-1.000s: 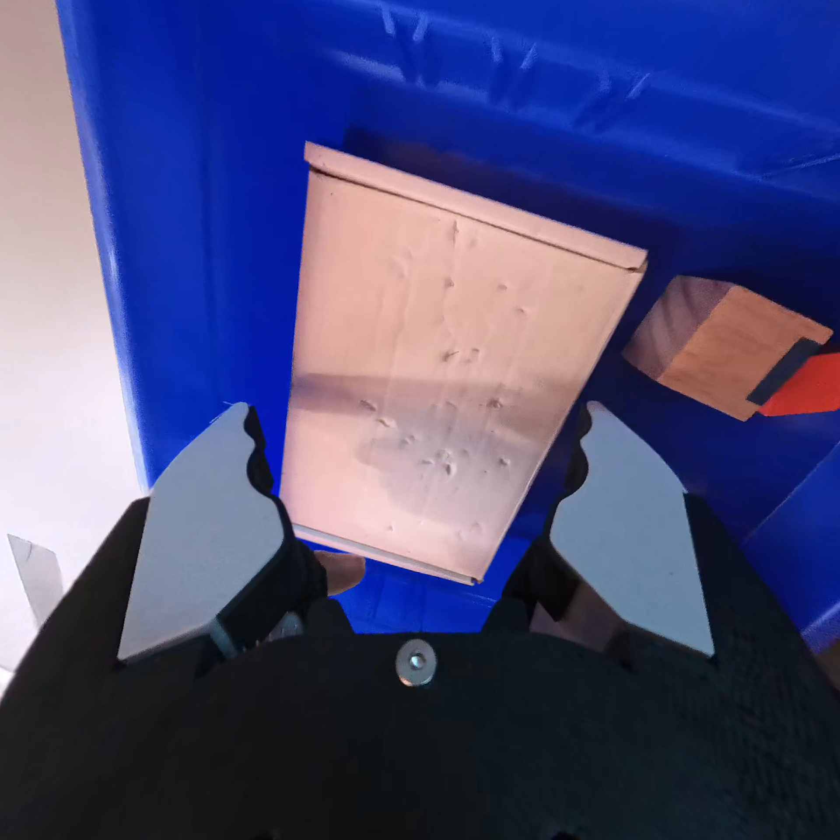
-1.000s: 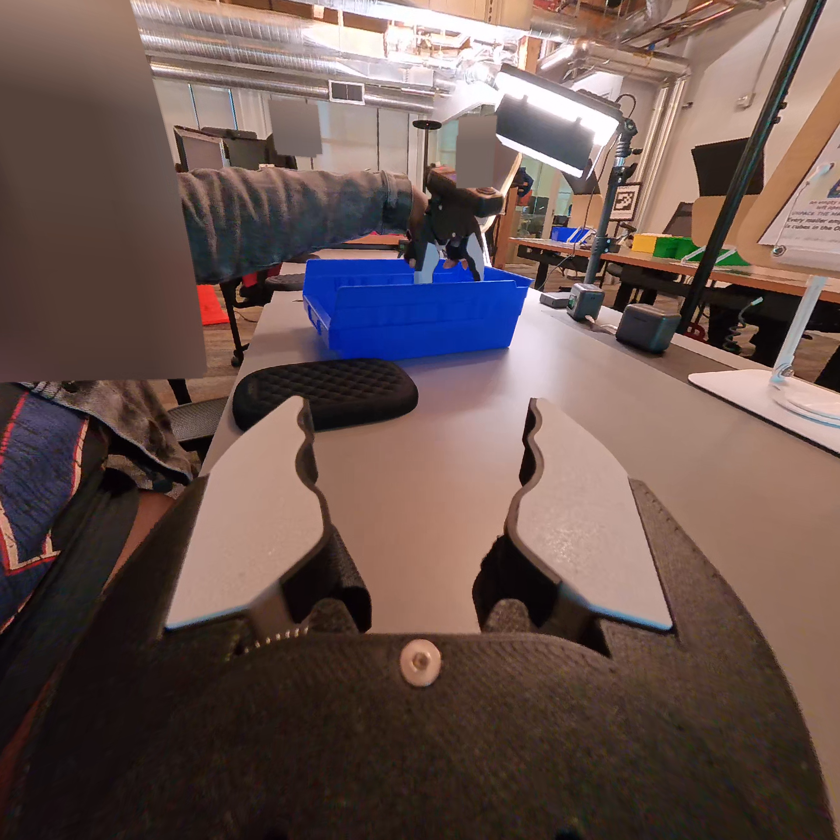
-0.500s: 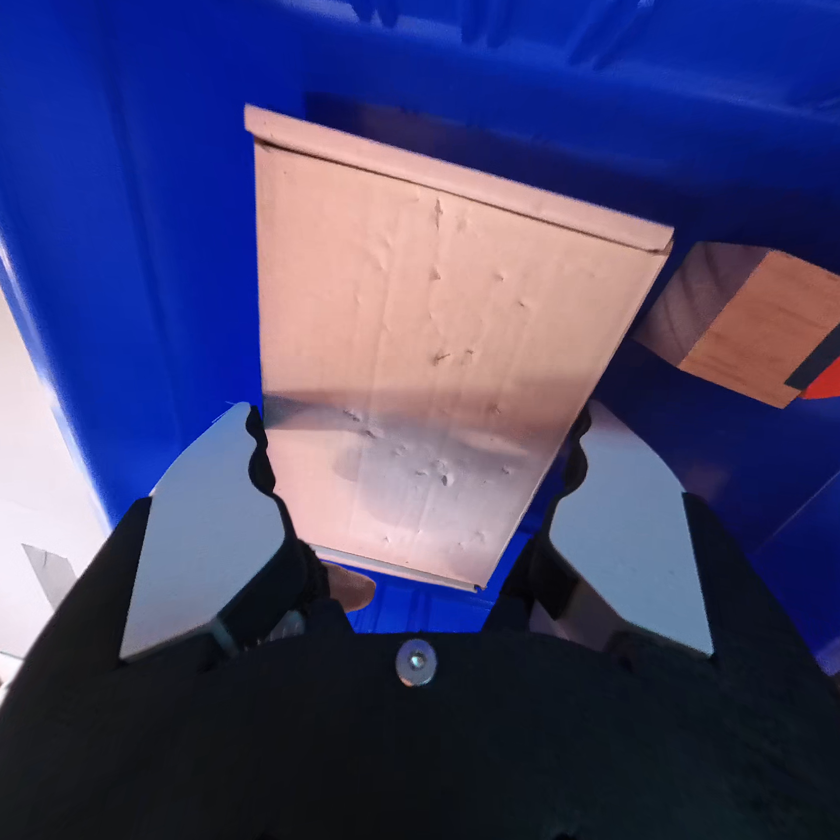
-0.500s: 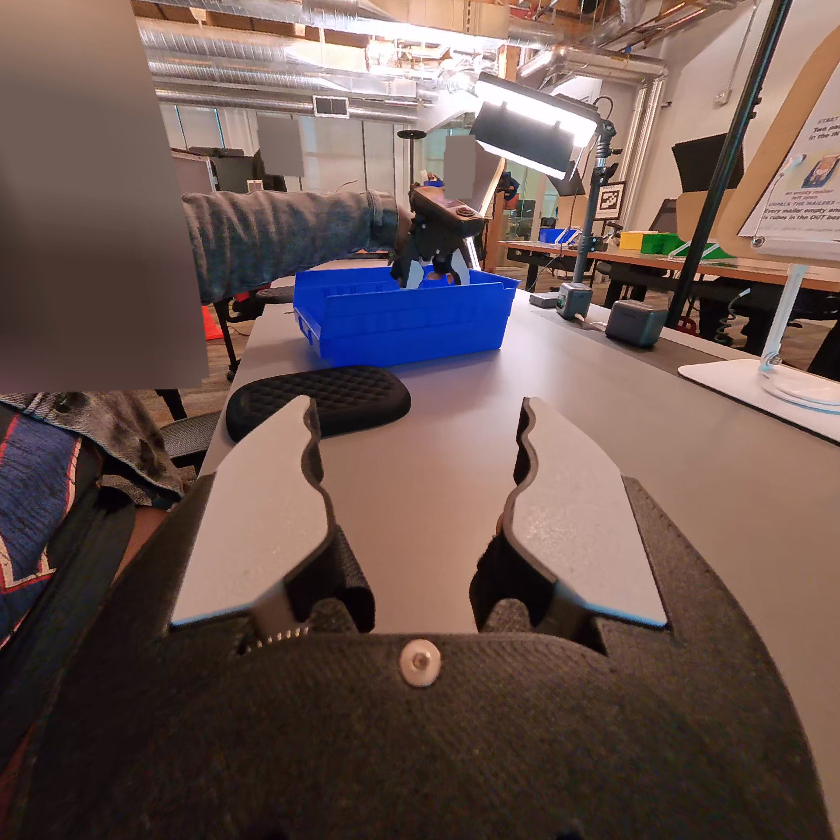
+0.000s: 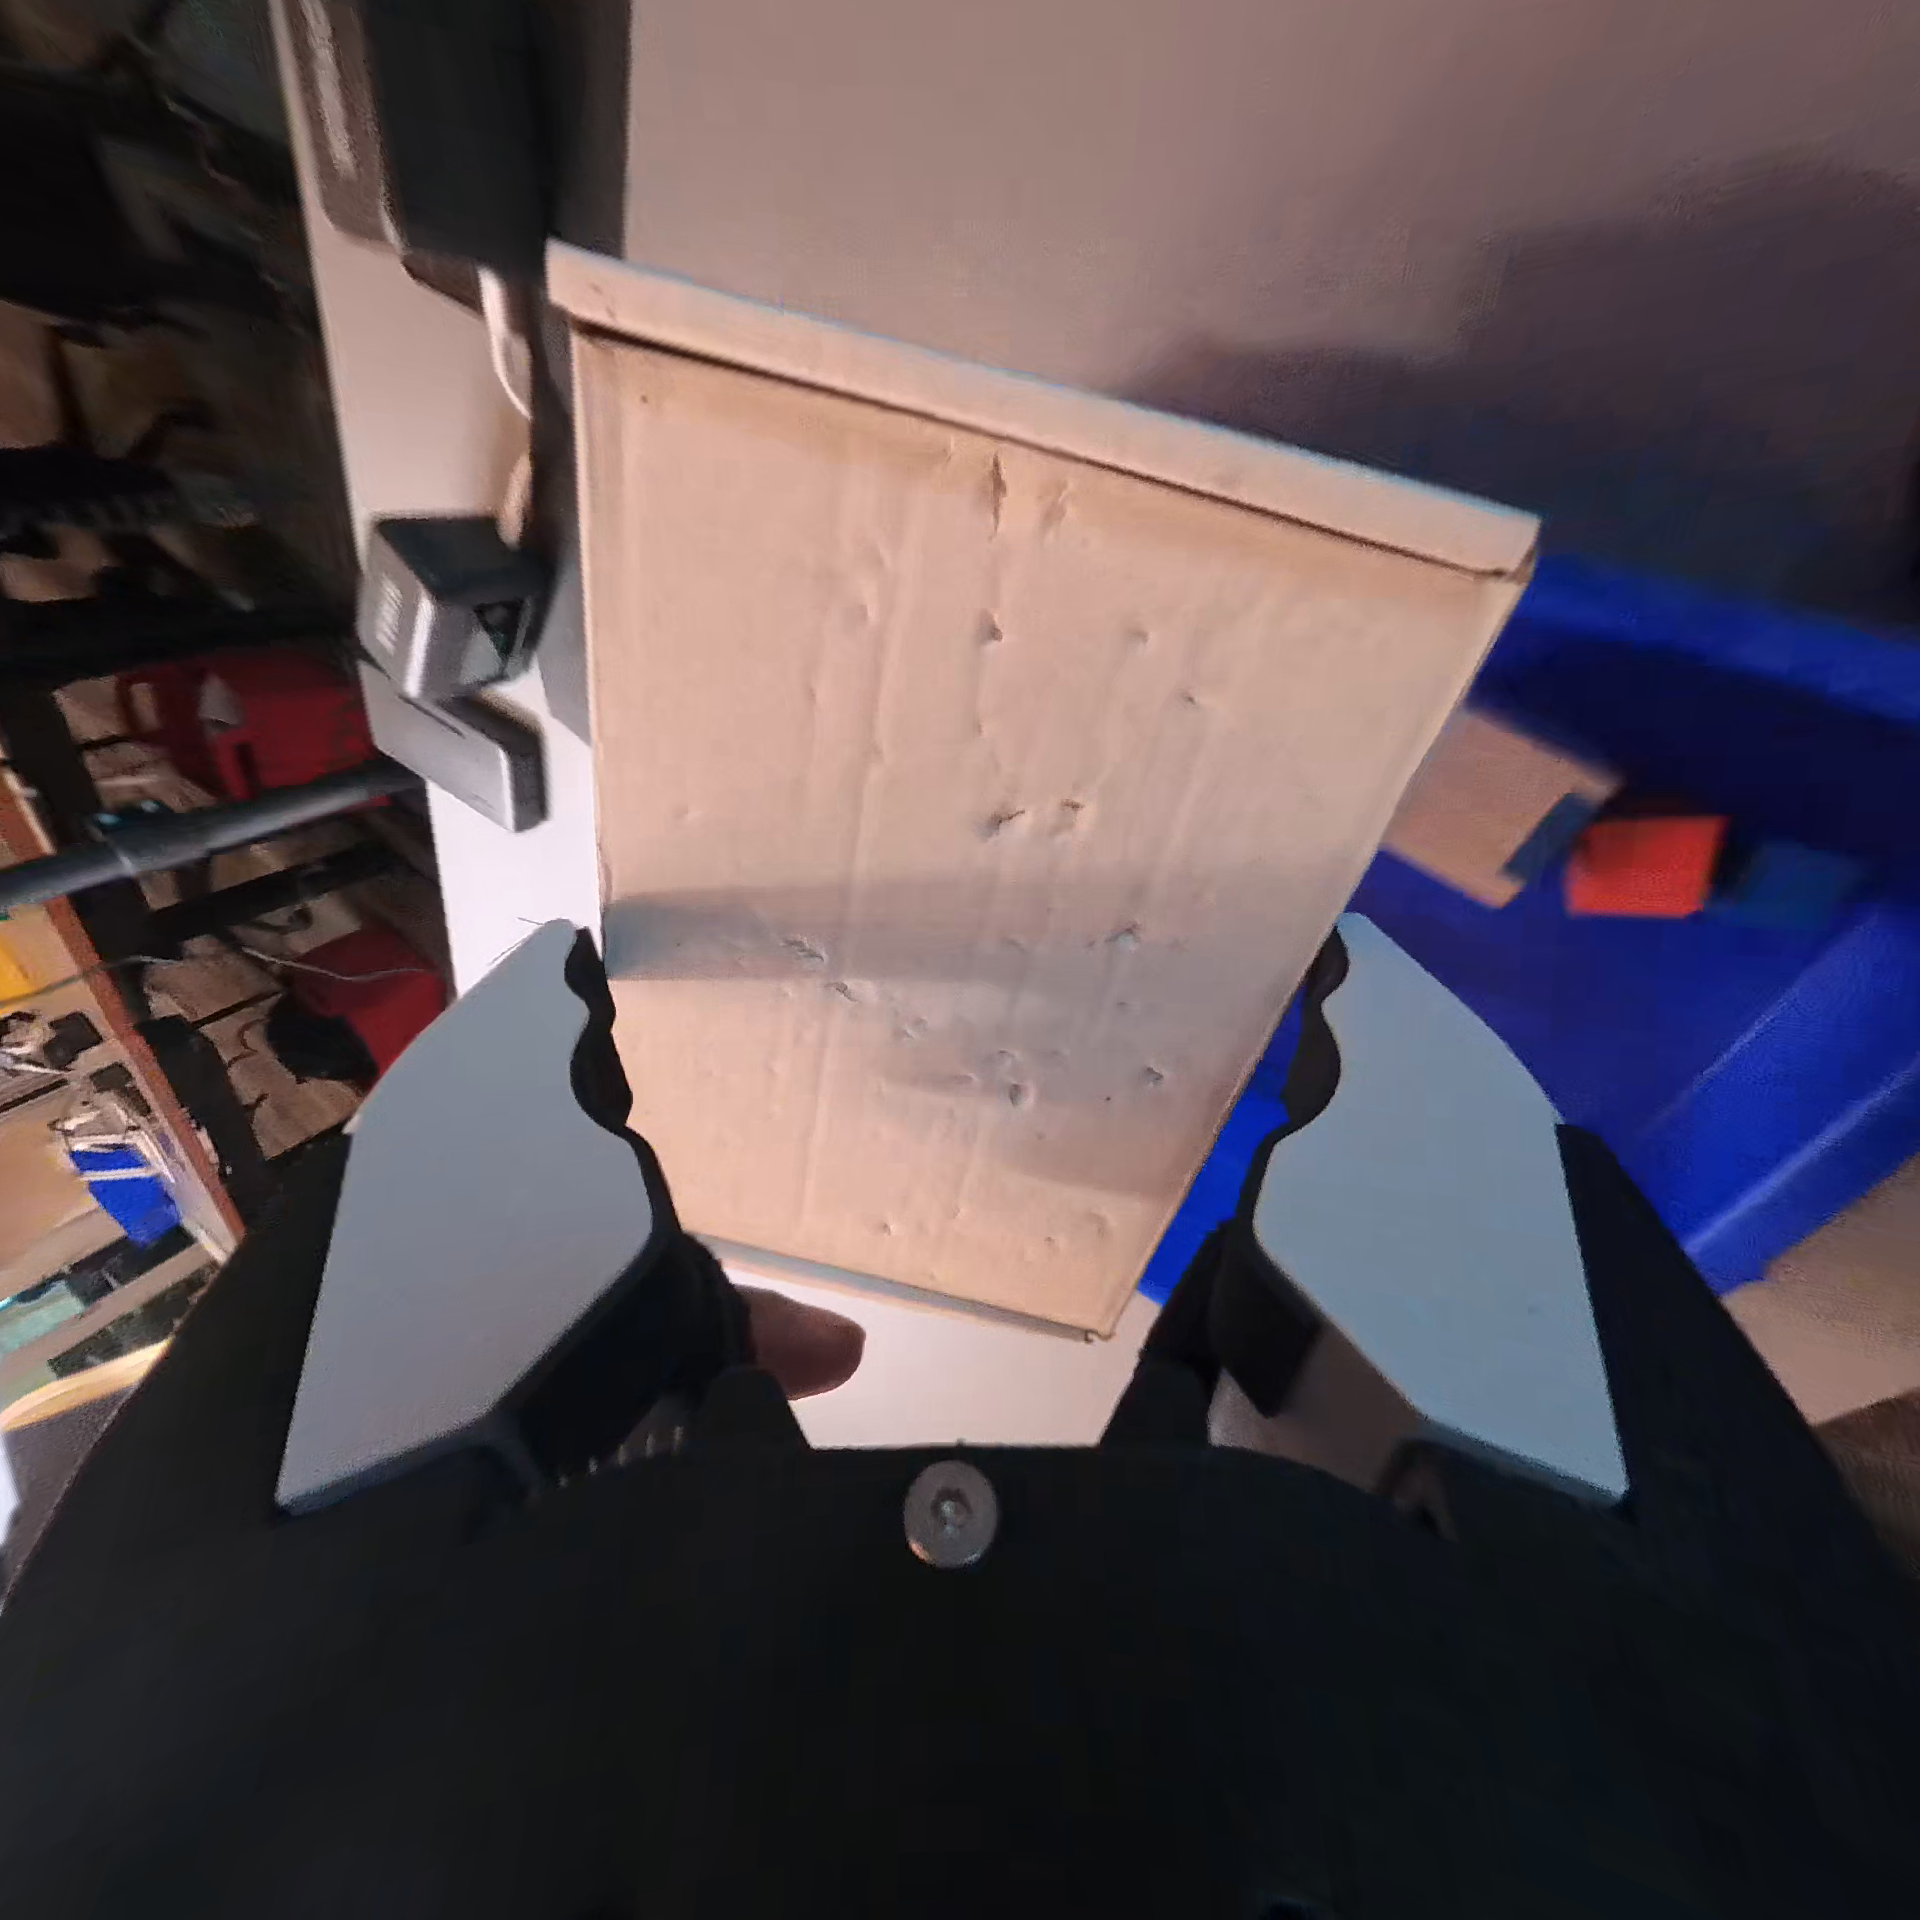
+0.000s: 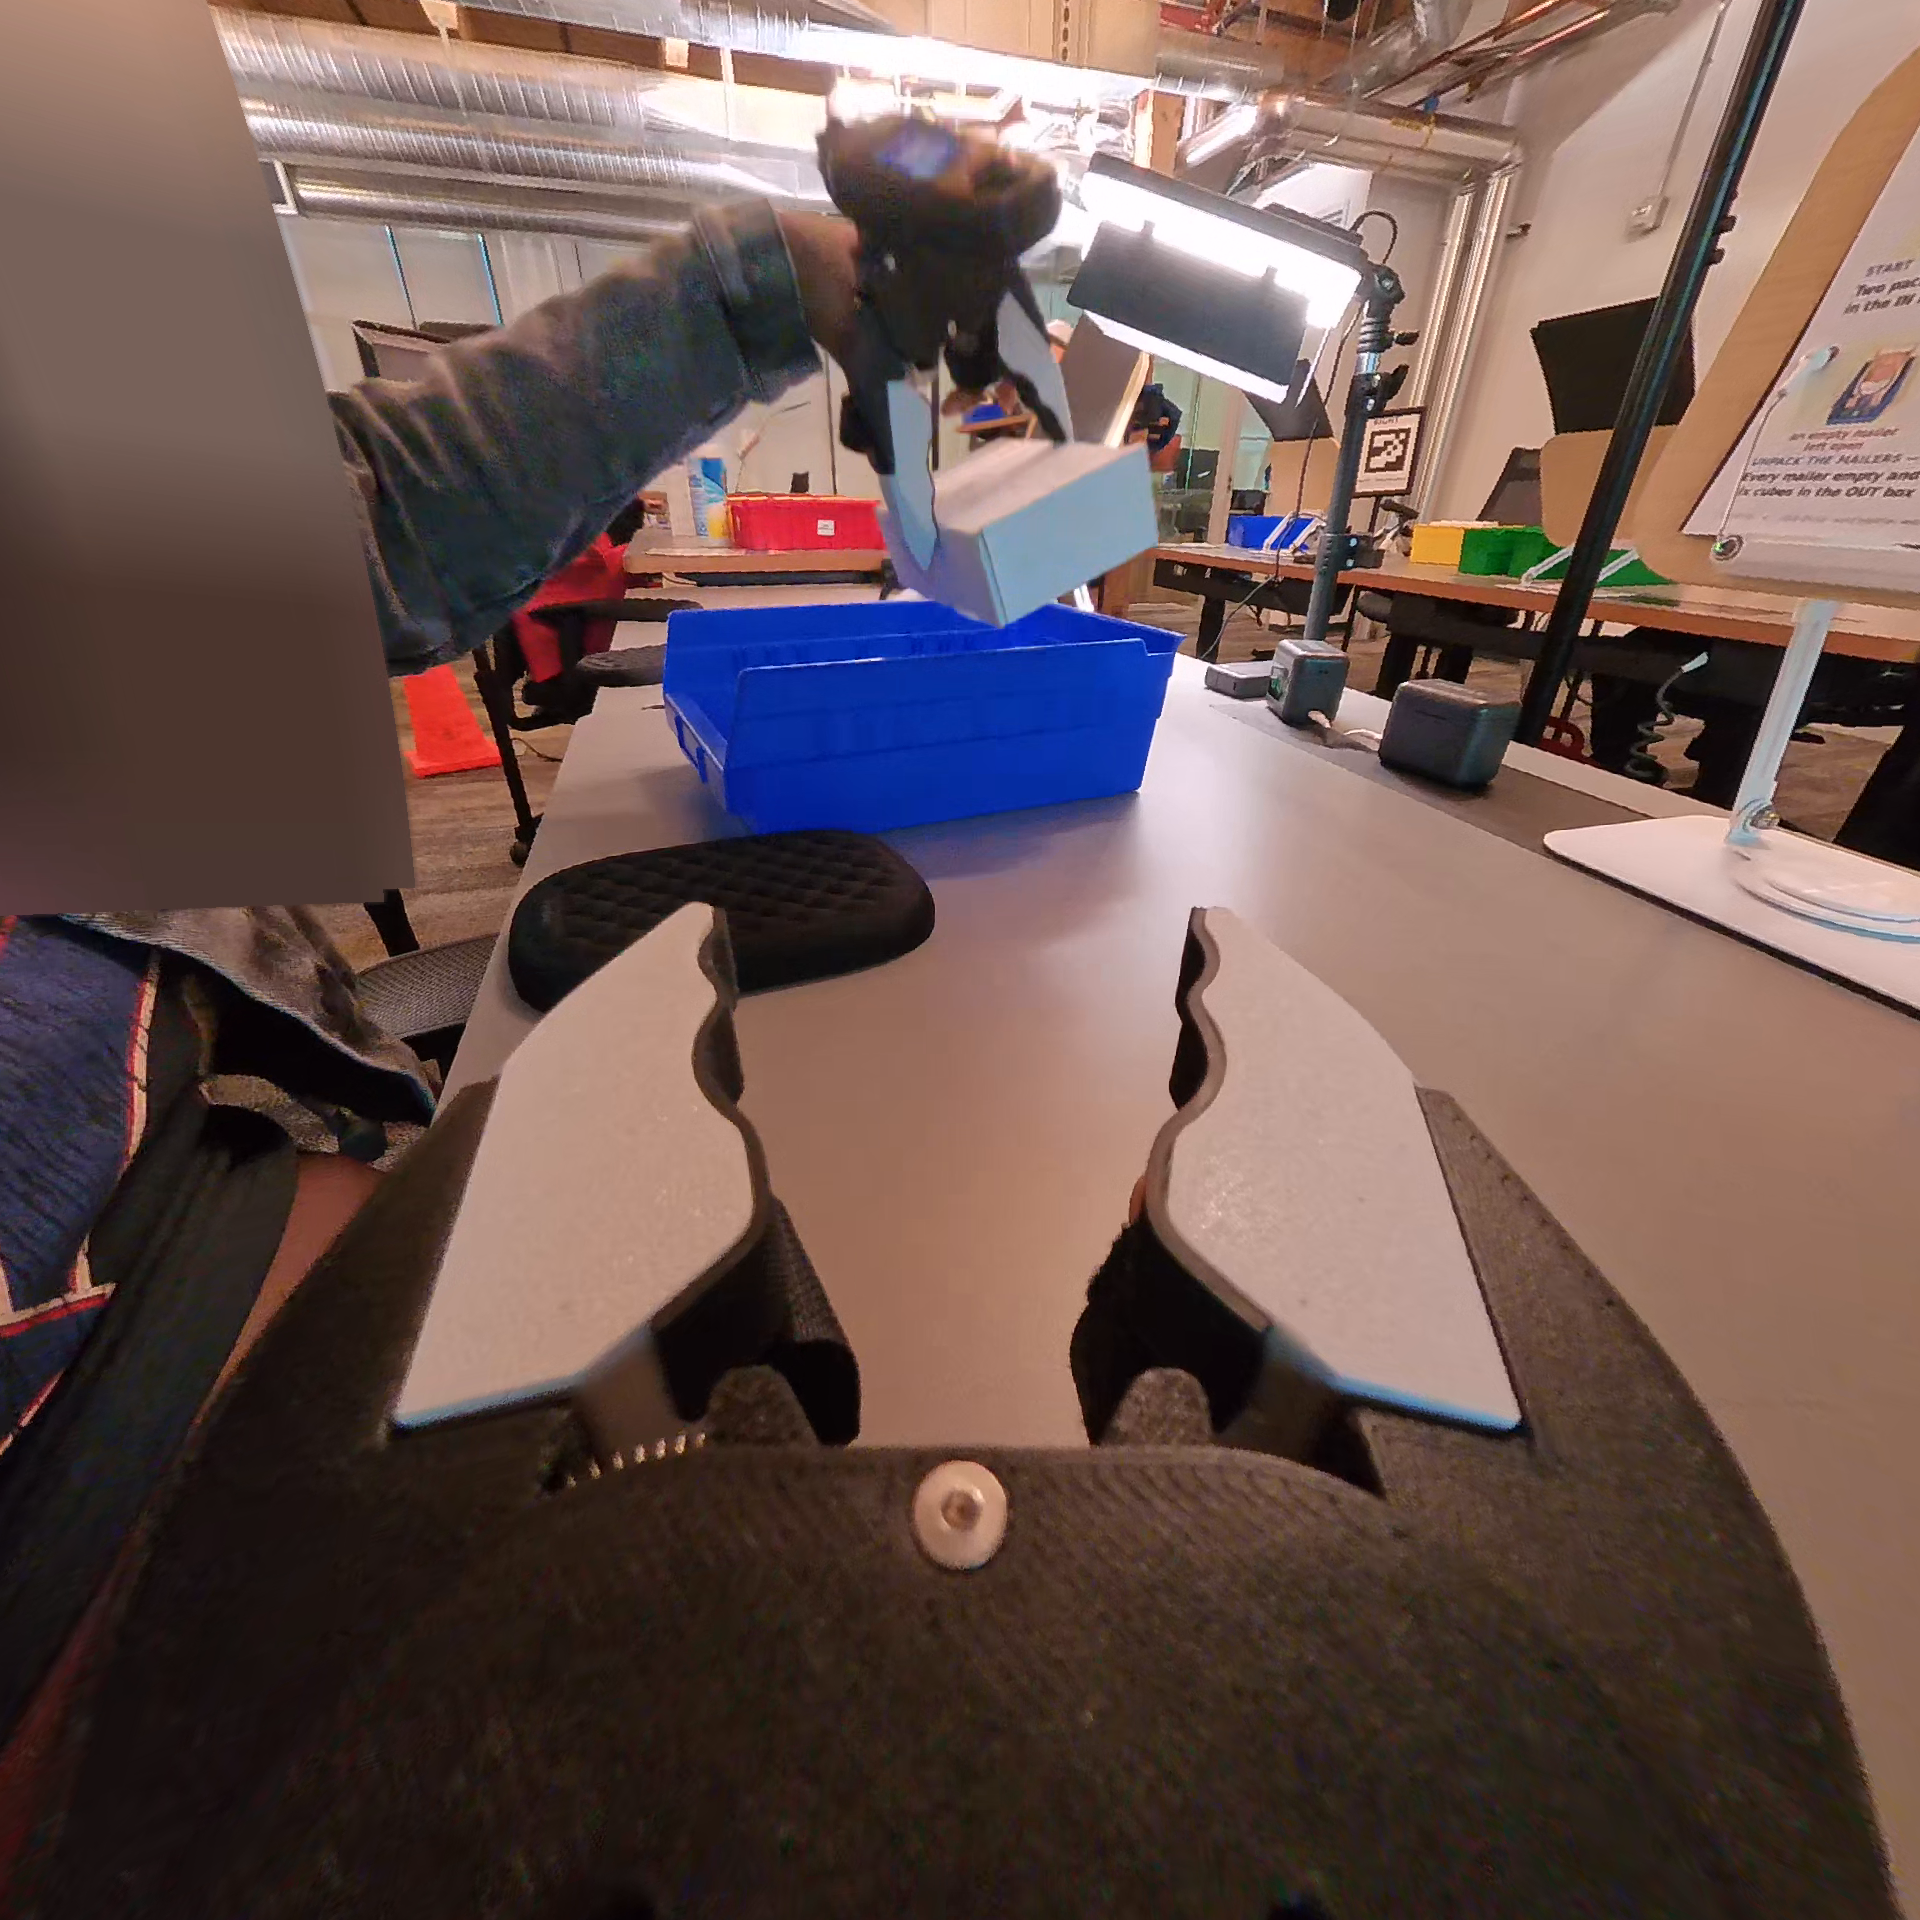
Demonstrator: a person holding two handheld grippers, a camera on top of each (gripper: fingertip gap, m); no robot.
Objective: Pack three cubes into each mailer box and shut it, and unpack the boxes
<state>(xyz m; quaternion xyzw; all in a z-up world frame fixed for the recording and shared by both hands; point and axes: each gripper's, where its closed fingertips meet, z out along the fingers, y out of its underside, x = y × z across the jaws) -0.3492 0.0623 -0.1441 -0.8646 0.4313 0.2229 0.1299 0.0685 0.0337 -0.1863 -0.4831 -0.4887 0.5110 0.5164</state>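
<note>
My left gripper [image 5: 956,997] is shut on a closed white mailer box [image 5: 987,831] and holds it in the air above the blue bin [image 5: 1714,1039]. The right wrist view shows the same box [image 6: 1049,525] hanging tilted over the bin [image 6: 914,717], held by the left gripper [image 6: 935,488]. Inside the bin lie a wooden cube [image 5: 1496,805], a red cube [image 5: 1642,868] and a blue cube [image 5: 1787,894]. My right gripper [image 6: 956,997] is open and empty, low over the grey table [image 6: 1351,987] near its front edge.
A black padded rest [image 6: 727,904] lies on the table just in front of the bin. Small grey devices [image 6: 1444,727] and a cable sit at the table's far right. A white stand base [image 6: 1766,883] with a sign stands at the right. A light stand pole [image 6: 1631,384] rises behind. There is about 45 cm between the tips of the two grippers. The right gripper is farther from the wooden cube [image 5: 1496,805], some 40 cm, than the left, some 10 cm.
My left gripper has closed on the mailer box and lifted it out of the blue bin, up and clear of the rim. The right gripper has barely moved.
</note>
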